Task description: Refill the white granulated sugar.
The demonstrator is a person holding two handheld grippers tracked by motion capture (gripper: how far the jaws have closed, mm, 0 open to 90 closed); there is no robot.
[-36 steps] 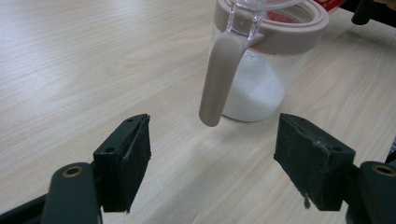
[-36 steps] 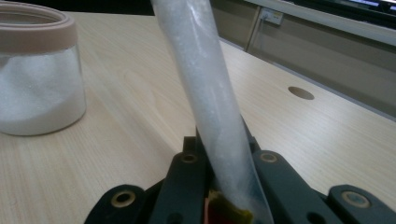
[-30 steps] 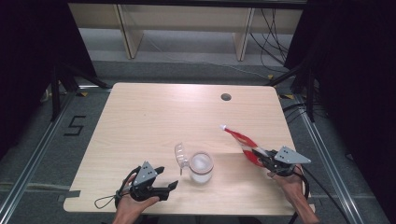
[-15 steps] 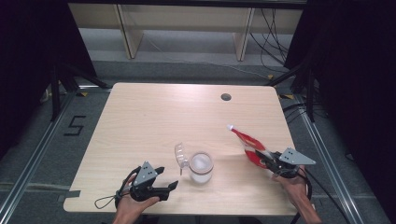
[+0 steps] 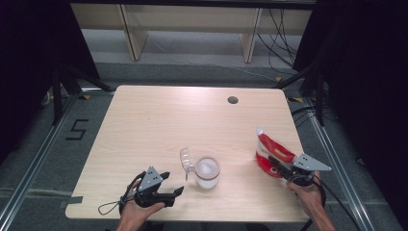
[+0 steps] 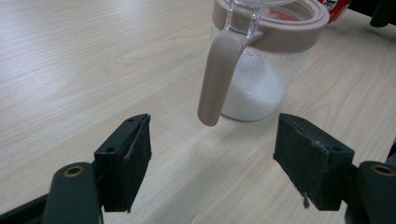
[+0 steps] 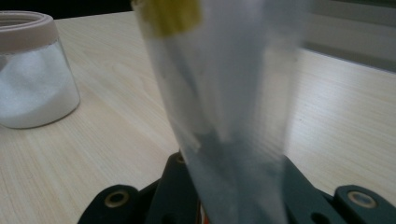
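A clear jar (image 5: 207, 172) with a beige rim and white powder inside stands on the near middle of the wooden table (image 5: 159, 120). Its hinged lid (image 5: 186, 160) is flipped open toward the left. In the left gripper view the jar (image 6: 261, 60) stands just beyond my open left gripper (image 6: 215, 163), with nothing between the jaws. That left gripper (image 5: 172, 184) rests on the table left of the jar. At the near right, my right gripper (image 5: 281, 168) is shut on the lower end of a red-and-white bag (image 5: 270, 154), which points up and away. The bag (image 7: 224, 93) rises blurred from the right gripper (image 7: 233, 196).
A round cable hole (image 5: 233, 100) lies at the table's far right. Dark frames and cables stand on the floor around the table. The jar (image 7: 32, 74) sits to the left in the right gripper view.
My right gripper has carried the bag to the right, away from the jar. The left gripper and the jar have stayed put.
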